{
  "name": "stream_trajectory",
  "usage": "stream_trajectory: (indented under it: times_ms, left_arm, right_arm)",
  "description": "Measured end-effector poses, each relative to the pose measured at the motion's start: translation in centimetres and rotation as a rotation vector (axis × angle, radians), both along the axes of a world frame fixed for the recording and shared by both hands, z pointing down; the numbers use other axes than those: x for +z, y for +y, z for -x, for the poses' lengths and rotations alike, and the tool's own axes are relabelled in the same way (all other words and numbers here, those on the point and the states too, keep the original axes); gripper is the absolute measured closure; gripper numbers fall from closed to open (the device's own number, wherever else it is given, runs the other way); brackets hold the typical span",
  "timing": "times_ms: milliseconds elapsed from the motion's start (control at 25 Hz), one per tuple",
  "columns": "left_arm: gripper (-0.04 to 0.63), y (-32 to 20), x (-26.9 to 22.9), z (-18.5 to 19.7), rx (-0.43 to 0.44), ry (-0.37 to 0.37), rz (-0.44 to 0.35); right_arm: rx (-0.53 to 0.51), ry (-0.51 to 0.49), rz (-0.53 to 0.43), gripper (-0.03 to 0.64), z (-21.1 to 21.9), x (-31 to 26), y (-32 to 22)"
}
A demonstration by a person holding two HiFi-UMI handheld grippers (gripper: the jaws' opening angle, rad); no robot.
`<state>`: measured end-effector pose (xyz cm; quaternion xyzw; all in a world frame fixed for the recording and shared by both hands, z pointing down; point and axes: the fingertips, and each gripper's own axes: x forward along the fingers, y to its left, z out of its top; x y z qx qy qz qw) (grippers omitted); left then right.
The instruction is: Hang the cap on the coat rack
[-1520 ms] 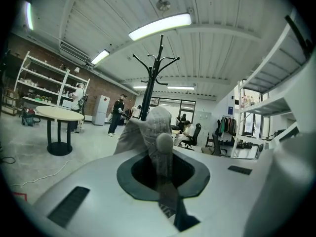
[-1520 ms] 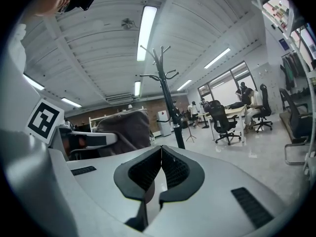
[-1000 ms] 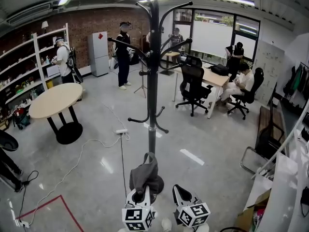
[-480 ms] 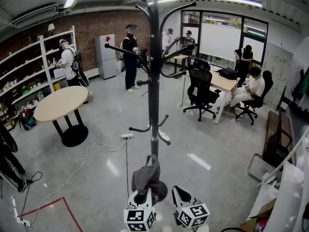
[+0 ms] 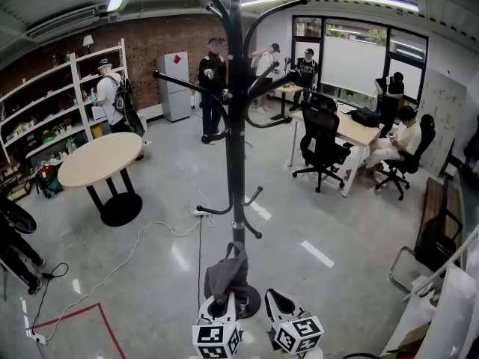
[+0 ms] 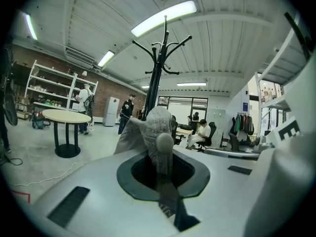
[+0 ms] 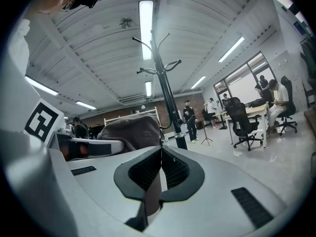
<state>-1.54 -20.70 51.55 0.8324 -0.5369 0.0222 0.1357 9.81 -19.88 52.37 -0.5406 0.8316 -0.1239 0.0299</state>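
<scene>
**Head view.** The rack (image 5: 237, 126) stands upright straight ahead of me, its pole running from the base by my tools to the top of the frame. My left gripper (image 5: 221, 305) sits just this side of the rack's base, clamped on the grey cap (image 5: 227, 271), which stands up from the jaws and overlaps the foot of the pole. My right gripper (image 5: 275, 303) lies just right of the base, beside the cap and apart from it. The lower hooks (image 5: 253, 197) branch off above the cap; the long upper arms (image 5: 179, 81) sit far higher. A round table (image 5: 96, 158) stands well left of the rack.

**Left gripper view.** The jaws of the left gripper (image 6: 161, 157) are pinched on a fold of the cap (image 6: 150, 127), whose crown rises directly in front of the rack (image 6: 159, 78). Cap and pole fall on one line.

**Right gripper view.** The right gripper (image 7: 160, 164) has its jaws pressed together on nothing. The cap (image 7: 132, 131) shows left of them, and the rack (image 7: 167, 100) rises just beyond.

**Reading.** The left gripper is the nearer, loaded tool. The hooks lie above the cap along the pole's vertical axis, so I judge the coming move to be mainly a lift.
</scene>
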Motion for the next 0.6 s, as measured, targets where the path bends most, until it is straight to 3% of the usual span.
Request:
stream_trajectory:
  times_ms: [360, 600]
  left_arm:
    - [0.577, -1.7, -0.6, -0.6, -0.07, 0.005, -0.032]
    - [0.577, -2.2, -1.7, 0.9, -0.121, -0.018, -0.057]
  right_arm:
    - [-0.065, 0.03, -0.011, 0.606, -1.2, -0.1, -2.7]
    - [-0.107, 0.045, -0.073, 0.606, 0.3, -2.5, -4.9]
